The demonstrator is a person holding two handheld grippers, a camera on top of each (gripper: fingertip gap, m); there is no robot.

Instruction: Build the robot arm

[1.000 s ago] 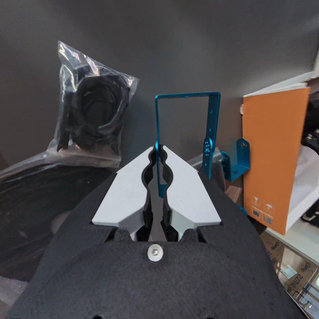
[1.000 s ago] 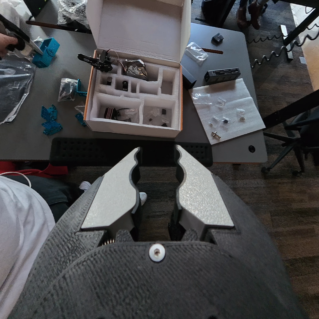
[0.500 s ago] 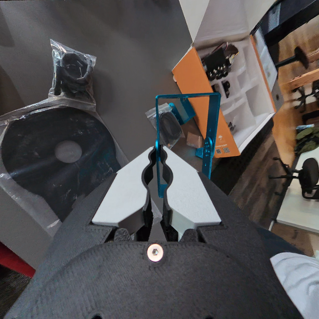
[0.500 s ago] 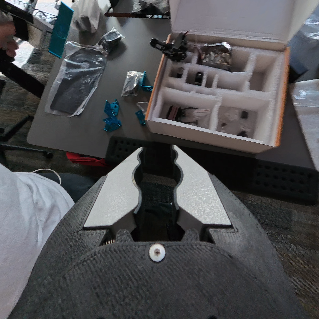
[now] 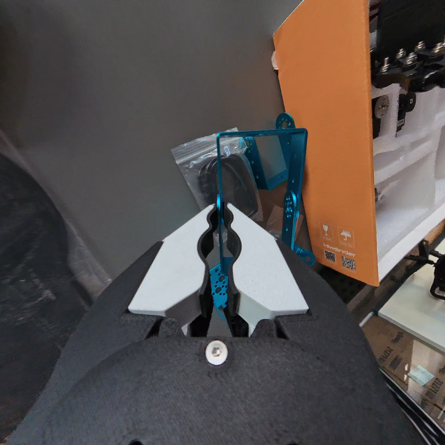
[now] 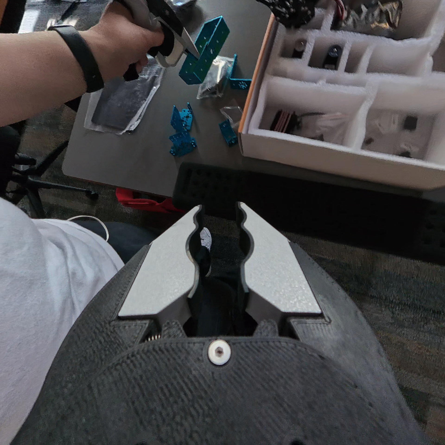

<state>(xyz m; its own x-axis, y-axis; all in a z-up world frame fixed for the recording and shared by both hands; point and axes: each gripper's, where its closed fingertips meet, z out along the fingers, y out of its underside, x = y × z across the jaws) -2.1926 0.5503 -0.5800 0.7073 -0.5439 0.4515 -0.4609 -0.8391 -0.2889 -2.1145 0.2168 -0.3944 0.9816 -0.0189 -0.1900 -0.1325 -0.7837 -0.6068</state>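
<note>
My left gripper (image 5: 220, 207) is shut on one arm of a blue U-shaped metal bracket (image 5: 298, 168) and holds it above the dark table, close to the orange side of the open box (image 5: 337, 134). It also shows in the right wrist view (image 6: 190, 49), with the bracket (image 6: 207, 53) hanging over a small clear bag of black parts (image 6: 212, 79). That bag (image 5: 207, 168) and another blue bracket (image 5: 272, 163) lie behind the held one. My right gripper (image 6: 219, 208) is open and empty, off the table's front edge, above the floor.
Loose blue brackets (image 6: 181, 131) and a smaller one (image 6: 227, 132) lie on the dark table (image 6: 125, 149). A large flat black part in plastic (image 6: 122, 106) lies at left. The white foam box (image 6: 337, 154) holds servos and parts. A black perforated strip (image 6: 313, 192) runs along the table edge. The gap from one gripper's tips to the other's is roughly 40 cm.
My left gripper has carried the blue bracket down and right, next to the orange box and the small bag. My right gripper has shifted left and its view tilted; its jaws stay open.
</note>
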